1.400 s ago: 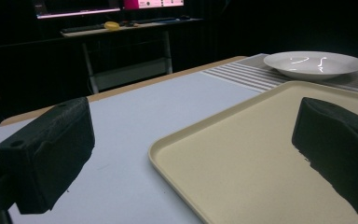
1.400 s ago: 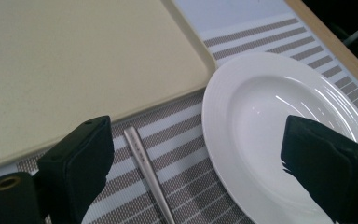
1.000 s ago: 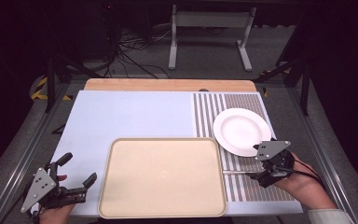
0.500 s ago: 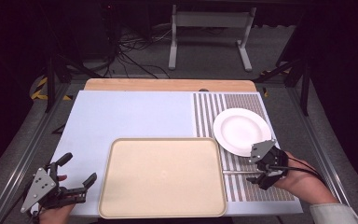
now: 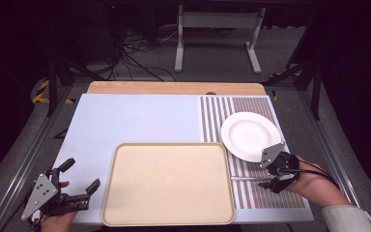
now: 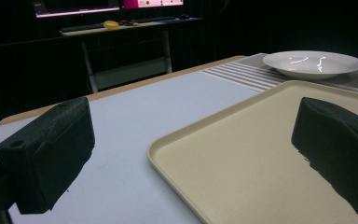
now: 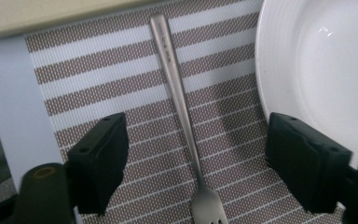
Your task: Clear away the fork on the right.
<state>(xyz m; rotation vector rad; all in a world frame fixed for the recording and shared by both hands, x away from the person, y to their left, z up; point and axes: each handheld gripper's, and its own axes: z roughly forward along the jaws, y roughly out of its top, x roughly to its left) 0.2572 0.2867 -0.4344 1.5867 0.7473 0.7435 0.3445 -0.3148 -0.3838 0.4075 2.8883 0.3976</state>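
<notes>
A metal fork (image 7: 176,88) lies on the striped placemat (image 7: 93,88) between the beige tray (image 5: 169,183) and the white plate (image 5: 250,136). My right gripper (image 7: 198,170) hangs open over the fork's tine end, one jaw on each side, not touching it. From the high view, the right gripper (image 5: 265,176) sits just below the plate with the fork (image 5: 245,179) handle pointing toward the tray. My left gripper (image 5: 83,173) is open at the table's near left corner, left of the tray (image 6: 242,154), holding nothing.
The plate (image 7: 317,70) rim lies close to the right gripper's right jaw. A light blue mat (image 5: 135,121) covers the table's left and middle. A wooden strip (image 5: 174,88) runs along the far edge. A metal stand (image 5: 217,34) and cables are on the floor beyond.
The right gripper has shifted slightly left and toward the near edge, settling over the fork's tines. The left gripper has not moved.
</notes>
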